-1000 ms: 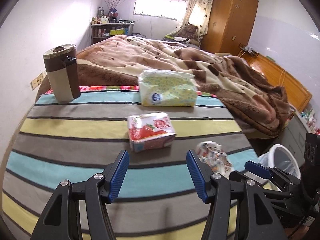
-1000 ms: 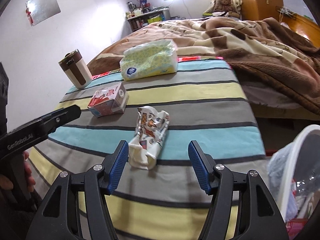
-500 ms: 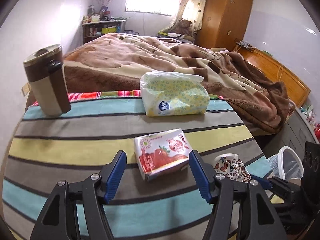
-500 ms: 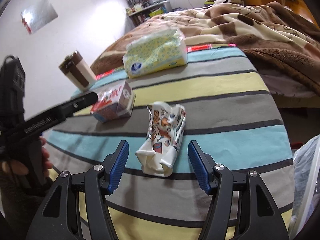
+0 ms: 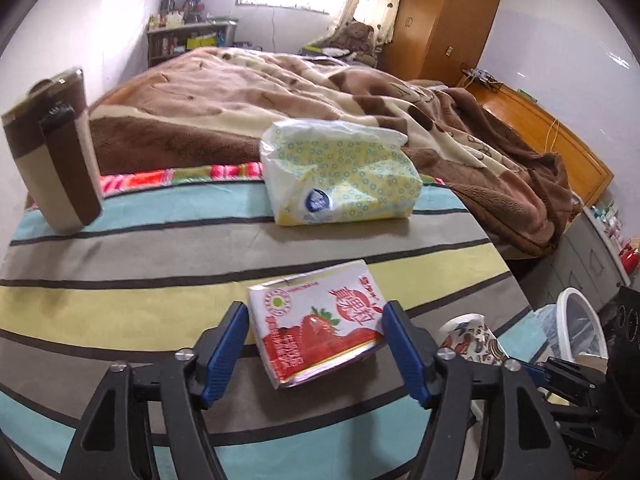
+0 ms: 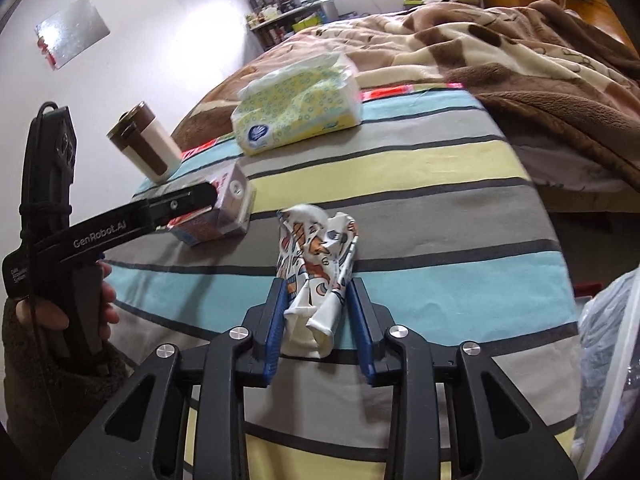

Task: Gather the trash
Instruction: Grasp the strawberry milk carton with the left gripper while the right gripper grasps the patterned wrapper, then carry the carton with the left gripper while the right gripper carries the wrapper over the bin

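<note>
- As we close the right gripper (image 6: 318, 322), its jaws clamp the crumpled paper cup (image 6: 316, 268), low centre, for binning.
- We straddle the strawberry carton (image 5: 316, 320), lower centre, with the left gripper (image 5: 314, 350), its jaws opening and untouching.

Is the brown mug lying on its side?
No, the brown mug stands upright on the striped cloth, lid on top, behind the strawberry carton.

text: "GenRobot.AI" | on: left gripper (image 6: 224, 204) arm | strawberry carton (image 5: 316, 328): red print, unreadable
</note>
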The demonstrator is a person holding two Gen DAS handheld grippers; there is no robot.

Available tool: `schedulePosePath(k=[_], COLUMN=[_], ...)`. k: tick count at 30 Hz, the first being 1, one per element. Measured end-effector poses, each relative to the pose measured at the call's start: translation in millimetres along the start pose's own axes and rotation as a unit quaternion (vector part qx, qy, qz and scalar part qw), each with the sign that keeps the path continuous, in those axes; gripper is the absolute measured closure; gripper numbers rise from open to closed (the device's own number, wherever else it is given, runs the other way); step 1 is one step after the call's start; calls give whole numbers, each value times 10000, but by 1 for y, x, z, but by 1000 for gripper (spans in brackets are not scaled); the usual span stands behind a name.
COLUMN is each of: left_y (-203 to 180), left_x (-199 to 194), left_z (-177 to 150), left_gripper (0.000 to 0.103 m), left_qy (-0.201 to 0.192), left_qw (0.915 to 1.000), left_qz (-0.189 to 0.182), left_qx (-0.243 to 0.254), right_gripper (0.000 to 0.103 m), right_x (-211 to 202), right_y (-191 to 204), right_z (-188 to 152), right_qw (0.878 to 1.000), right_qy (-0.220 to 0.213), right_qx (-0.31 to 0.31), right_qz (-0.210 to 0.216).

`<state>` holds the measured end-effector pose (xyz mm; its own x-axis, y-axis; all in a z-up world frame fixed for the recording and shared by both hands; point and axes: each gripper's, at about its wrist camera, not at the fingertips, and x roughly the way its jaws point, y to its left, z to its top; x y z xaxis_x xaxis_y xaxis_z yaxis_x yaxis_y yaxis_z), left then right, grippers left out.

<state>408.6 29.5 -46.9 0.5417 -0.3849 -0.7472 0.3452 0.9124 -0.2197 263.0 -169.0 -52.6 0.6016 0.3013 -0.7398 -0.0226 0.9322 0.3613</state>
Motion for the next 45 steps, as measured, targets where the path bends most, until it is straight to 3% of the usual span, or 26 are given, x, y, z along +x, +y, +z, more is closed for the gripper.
schedulePosePath(k=[10, 29, 45], left_y=[-18, -46, -79], left_x=[7, 28, -26], left_z=[2, -6, -28], left_gripper=[27, 25, 25], left_qy=[41, 194, -128], left_qw=[9999, 9978, 9986], left_qz=[35, 628, 485], left_qx=[-109, 53, 167], right_gripper=[72, 72, 72], right_x=[-10, -16, -61], right_y=[-18, -30, -42], right_z=[-2, -6, -20], right_qw=[9993, 9984, 9960], right_qy=[-180, -281, -656], right_qx=[214, 393, 468], right_qz=[-253, -282, -398])
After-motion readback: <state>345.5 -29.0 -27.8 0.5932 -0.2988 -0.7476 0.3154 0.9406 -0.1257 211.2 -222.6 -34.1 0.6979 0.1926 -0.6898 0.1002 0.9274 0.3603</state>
